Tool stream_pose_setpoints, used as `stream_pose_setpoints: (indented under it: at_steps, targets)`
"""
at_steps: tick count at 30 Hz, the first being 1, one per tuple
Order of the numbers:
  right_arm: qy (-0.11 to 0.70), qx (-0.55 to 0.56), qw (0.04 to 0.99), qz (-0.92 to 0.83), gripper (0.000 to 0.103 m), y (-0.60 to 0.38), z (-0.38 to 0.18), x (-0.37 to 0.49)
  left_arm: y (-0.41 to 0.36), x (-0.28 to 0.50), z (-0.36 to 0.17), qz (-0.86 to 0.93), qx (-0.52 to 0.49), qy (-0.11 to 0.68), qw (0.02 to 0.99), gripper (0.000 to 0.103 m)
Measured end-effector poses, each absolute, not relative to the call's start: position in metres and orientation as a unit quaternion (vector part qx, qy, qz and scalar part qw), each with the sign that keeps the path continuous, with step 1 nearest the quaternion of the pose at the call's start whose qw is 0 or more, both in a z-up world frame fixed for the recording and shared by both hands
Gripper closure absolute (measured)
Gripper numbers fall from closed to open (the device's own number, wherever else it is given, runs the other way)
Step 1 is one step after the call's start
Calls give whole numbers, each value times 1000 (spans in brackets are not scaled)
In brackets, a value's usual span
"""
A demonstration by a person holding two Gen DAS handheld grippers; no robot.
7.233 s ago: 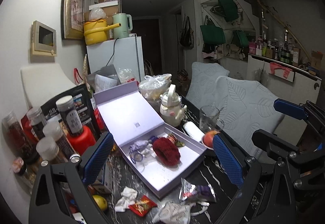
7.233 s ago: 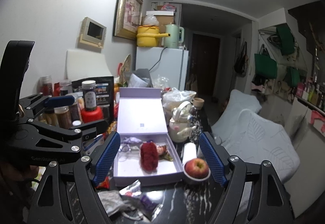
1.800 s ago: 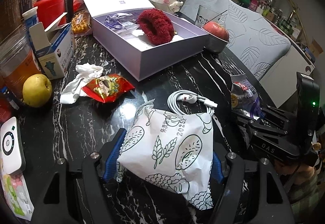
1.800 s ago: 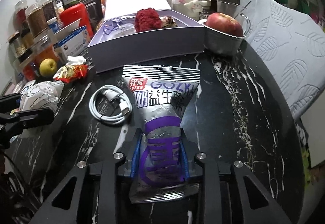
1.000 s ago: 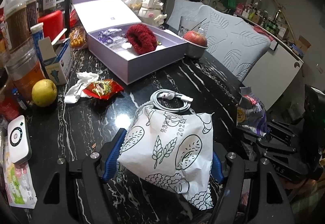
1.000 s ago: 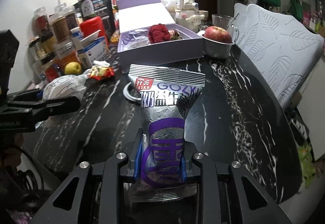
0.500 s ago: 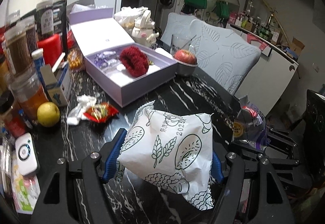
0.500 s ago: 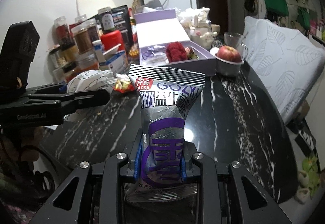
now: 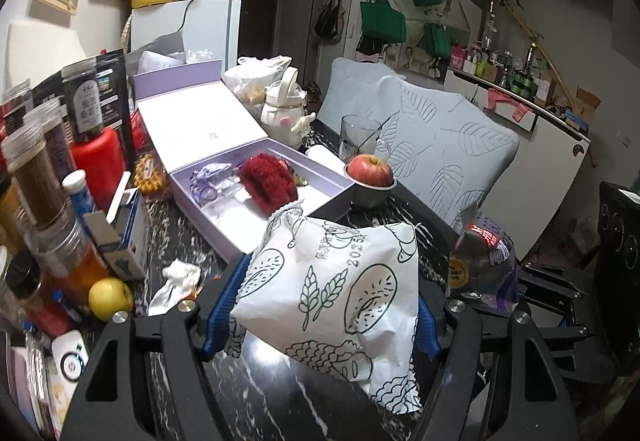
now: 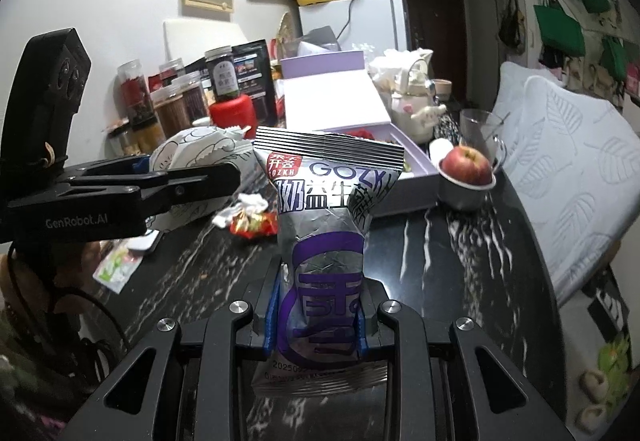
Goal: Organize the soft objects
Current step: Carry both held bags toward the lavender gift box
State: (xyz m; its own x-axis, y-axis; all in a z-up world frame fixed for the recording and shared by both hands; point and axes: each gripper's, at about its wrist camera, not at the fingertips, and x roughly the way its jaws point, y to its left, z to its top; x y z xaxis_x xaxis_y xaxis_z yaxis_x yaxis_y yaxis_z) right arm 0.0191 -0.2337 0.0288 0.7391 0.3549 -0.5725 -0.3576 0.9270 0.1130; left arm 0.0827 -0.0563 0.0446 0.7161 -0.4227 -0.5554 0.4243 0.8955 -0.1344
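Observation:
My left gripper [image 9: 320, 305] is shut on a white paper bag [image 9: 336, 289] printed with bread and wheat drawings, held above the black marble table [image 9: 264, 401]. My right gripper [image 10: 318, 321] is shut on a silver and purple snack packet [image 10: 324, 241], held upright over the table; the same snack packet [image 9: 482, 261] shows at the right of the left wrist view. The open lilac box [image 9: 320, 177] lies beyond, with a red fuzzy scrunchie [image 9: 266, 183] and small trinkets inside. From the right wrist view the left gripper [image 10: 200, 181] and white paper bag [image 10: 192, 149] appear at the left.
Jars and a red container [image 9: 94, 157] crowd the left edge. A yellow fruit [image 9: 110, 299], crumpled tissue [image 9: 176, 279], red candy wrapper [image 10: 252, 223], an apple in a metal bowl [image 9: 370, 179], a glass [image 9: 356, 137] and a white teapot [image 9: 282, 111] stand around the box. Cushioned chairs [image 9: 440, 149] lie right.
Both grippers have risen with their bags, lifting them off the table. The view has tilted up, so the box and room look farther and more of the wall shows.

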Motion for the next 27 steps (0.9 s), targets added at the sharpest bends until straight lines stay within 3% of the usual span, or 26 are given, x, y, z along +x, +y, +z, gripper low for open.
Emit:
stream_pose_setpoints:
  at_steps: [27]
  targets:
    - [223, -25, 949, 221, 75, -223, 100, 155, -54, 212, 111, -196, -5, 215, 957, 31]
